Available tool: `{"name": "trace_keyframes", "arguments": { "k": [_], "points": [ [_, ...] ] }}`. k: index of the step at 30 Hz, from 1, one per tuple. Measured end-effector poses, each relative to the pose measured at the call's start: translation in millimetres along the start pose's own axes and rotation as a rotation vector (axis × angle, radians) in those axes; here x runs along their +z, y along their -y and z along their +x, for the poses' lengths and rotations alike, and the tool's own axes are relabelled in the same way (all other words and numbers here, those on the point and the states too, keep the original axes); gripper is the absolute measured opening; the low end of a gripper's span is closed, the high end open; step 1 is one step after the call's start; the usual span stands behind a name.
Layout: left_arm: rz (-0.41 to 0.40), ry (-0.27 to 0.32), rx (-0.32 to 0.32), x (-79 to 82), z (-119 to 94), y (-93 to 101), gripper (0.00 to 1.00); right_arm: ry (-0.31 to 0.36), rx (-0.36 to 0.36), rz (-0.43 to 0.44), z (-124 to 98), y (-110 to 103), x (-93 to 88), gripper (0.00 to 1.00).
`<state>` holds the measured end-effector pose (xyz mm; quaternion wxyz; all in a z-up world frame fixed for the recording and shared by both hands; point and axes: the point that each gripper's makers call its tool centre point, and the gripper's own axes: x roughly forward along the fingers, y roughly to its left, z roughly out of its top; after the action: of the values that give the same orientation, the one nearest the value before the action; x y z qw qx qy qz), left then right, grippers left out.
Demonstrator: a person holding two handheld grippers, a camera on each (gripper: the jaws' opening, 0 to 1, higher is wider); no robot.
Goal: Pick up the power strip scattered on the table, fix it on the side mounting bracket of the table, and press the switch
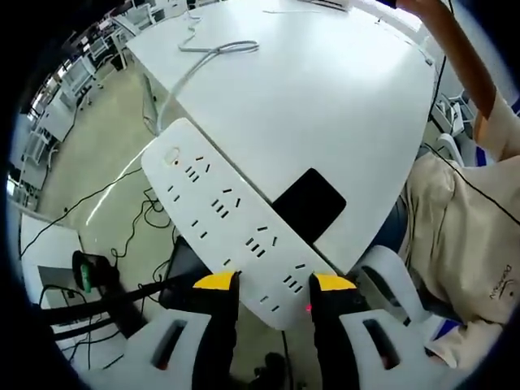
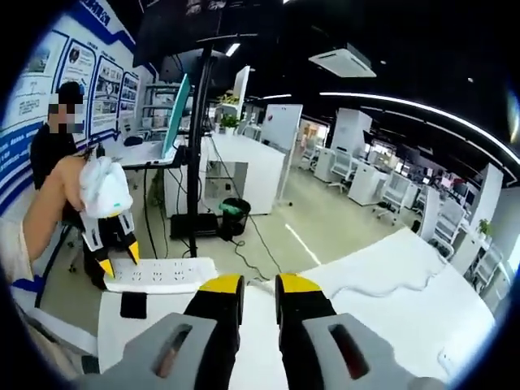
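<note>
In the left gripper view, the left gripper (image 1: pixel 275 283) rose from six o'clock with its yellow-tipped jaws clamped on the near end of the white power strip (image 1: pixel 227 219). The strip ran away from the jaws toward ten o'clock, held in the air over the table's edge, its socket face toward the camera. Its cable (image 1: pixel 199 61) trailed on from the far end toward twelve o'clock across the white table (image 1: pixel 341 97). A black mounting bracket (image 1: pixel 309 203) sat on the table edge just beside the strip, at about one o'clock from the jaws.

In the right gripper view, the right gripper (image 2: pixel 258 288) pointed out over the table (image 2: pixel 422 301), its jaws nearly together with nothing between them. The left gripper (image 2: pixel 110 236) appeared at nine o'clock, held by a person's hand (image 2: pixel 101 185), gripping the power strip (image 2: pixel 162 275) at the table's far edge, well apart from the right jaws. The black bracket (image 2: pixel 132 305) lay just below the strip.
</note>
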<state>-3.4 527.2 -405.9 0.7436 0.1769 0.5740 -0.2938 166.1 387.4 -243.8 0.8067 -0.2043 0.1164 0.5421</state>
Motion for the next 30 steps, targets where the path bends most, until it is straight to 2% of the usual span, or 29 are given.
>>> {"name": "trace_keyframes", "arguments": {
  "k": [7, 17, 22, 27, 30],
  "points": [
    [0.000, 0.002, 0.003, 0.2, 0, 0.7, 0.40, 0.047, -0.052, 0.007, -38, 14, -0.8, 0.14],
    [0.001, 0.021, 0.006, 0.2, 0, 2.4, 0.40, 0.079, -0.156, 0.033, -94, 49, -17.9, 0.17],
    [0.021, -0.030, 0.026, 0.7, 0, 4.0, 0.39, 0.094, -0.209, 0.051, -121, 64, -28.4, 0.18],
    [0.046, -0.091, 0.039, 1.0, 0, 12.1, 0.32, 0.098, -0.250, 0.065, -146, 74, -42.8, 0.18],
    [0.037, -0.117, 0.073, 0.2, -1, 9.4, 0.35, 0.094, -0.276, 0.077, -164, 82, -53.9, 0.19]
  ]
}}
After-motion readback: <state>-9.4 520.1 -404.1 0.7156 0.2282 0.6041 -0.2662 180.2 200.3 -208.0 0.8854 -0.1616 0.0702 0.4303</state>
